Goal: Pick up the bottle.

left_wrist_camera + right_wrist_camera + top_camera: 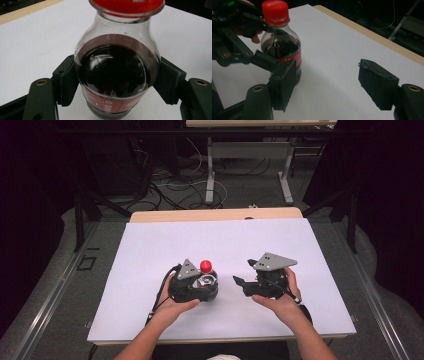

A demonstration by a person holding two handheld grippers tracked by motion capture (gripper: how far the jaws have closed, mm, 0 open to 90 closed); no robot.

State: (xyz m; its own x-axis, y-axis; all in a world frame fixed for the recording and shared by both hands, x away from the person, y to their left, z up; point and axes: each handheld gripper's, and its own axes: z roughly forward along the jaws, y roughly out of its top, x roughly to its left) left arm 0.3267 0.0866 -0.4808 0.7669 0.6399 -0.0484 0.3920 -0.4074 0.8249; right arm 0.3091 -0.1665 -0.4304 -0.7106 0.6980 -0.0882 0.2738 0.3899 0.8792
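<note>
A small clear bottle (113,72) of dark soda with a red cap (205,266) and a red label stands upright on the white sheet (220,240). My left gripper (205,284) is shut on its body, one pad pressing each side below the shoulder. In the right gripper view the bottle (280,47) stands at the upper left, beyond and beside my near jaw. My right gripper (328,72) is open with only bare sheet between its jaws. It hovers to the right of the bottle, a short gap away (243,272), pointing toward it.
The white sheet covers most of a wooden table whose far edge (215,215) shows as a pale strip. Beyond it lie floor cables (170,190) and the metal legs (210,170) of another table. Dark frame posts stand at both sides.
</note>
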